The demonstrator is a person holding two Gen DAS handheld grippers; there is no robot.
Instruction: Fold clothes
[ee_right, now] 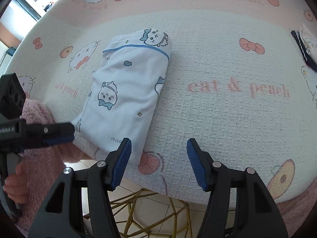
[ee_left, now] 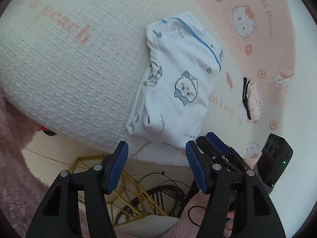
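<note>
1. Left wrist view: the left gripper (ee_left: 157, 163), black with ribbed blue pads, stood with its jaws apart and nothing between them, held off the near edge of the table.
2. The folded white baby garment with blue piping and cartoon prints (ee_left: 178, 79) lay at about 12 o'clock from the gripper, flat on the waffle-textured cream and pink cat-print table cover (ee_left: 69, 59).
3. The garment's lower corner reached close to the right pad at about 1 o'clock, without clear contact.
4. A small pink and navy folded cloth piece (ee_left: 250, 101) lay at 2 o'clock, well apart from the garment.
5. The right gripper (ee_left: 214, 142) showed at 3 o'clock just behind the left one's right finger; this view did not show whether it was apart or together.
6. A gold wire frame (ee_left: 134, 188) and dark cables showed below the table edge at 6 o'clock.
7. Right wrist view: the right gripper (ee_right: 158, 162) also had its jaws apart and empty, over the table's near edge.
8. The garment (ee_right: 126, 91) lay at 11 o'clock, its near corner just behind the left pad.
9. The left gripper (ee_right: 59, 134) came in from 9 o'clock, its tip at the garment's lower left corner, with a hand (ee_right: 13, 188) on its handle against a fluffy pink sleeve (ee_right: 37, 115).
</note>
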